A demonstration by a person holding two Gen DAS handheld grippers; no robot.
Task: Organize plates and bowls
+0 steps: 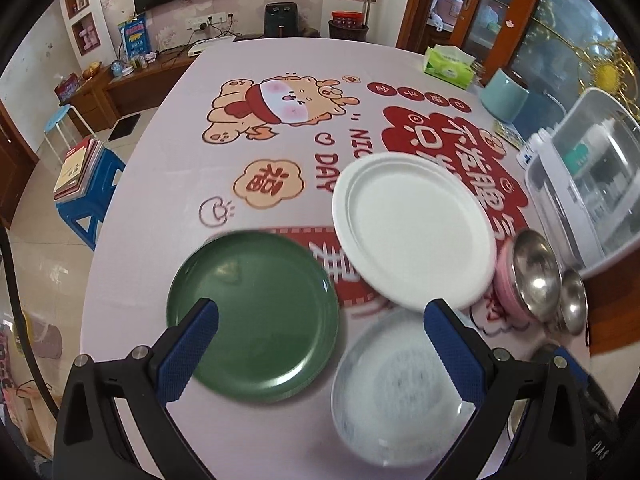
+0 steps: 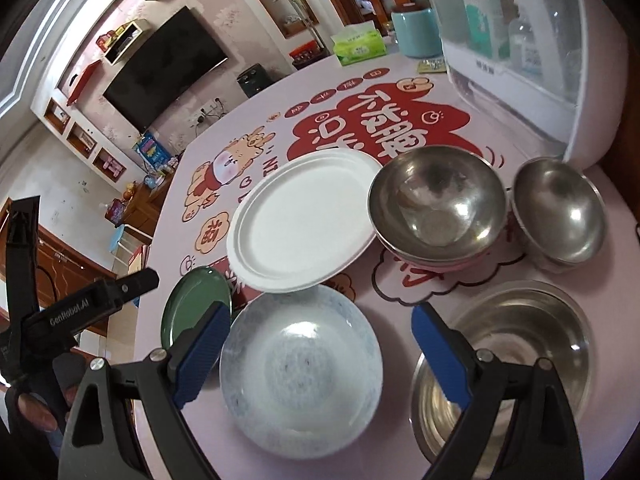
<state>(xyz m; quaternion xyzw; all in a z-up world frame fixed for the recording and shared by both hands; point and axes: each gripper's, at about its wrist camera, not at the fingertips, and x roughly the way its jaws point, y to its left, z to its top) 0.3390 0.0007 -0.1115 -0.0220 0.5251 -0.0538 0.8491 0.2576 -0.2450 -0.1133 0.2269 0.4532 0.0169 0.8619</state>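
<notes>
A: Nearest item?

B: Pale dish, low between the spread fingers of the right claw; claw open, nothing gripped. The left claw is also open and empty, above the green plate and the pale dish.

A: Location of the remaining ware?

B: All on the tabletop. The white plate overlaps the pale dish's far rim. The green plate lies left of the dish. A steel basin sits right of the dish, partly behind the right claw's finger. Beyond it, a steel bowl sits nested in a pink bowl, with a second steel bowl just beside.

A: Obstructions?

B: A clear-lidded box stands at the right edge behind the bowls. A tissue pack and a teal container stand at the far end, well apart.
</notes>
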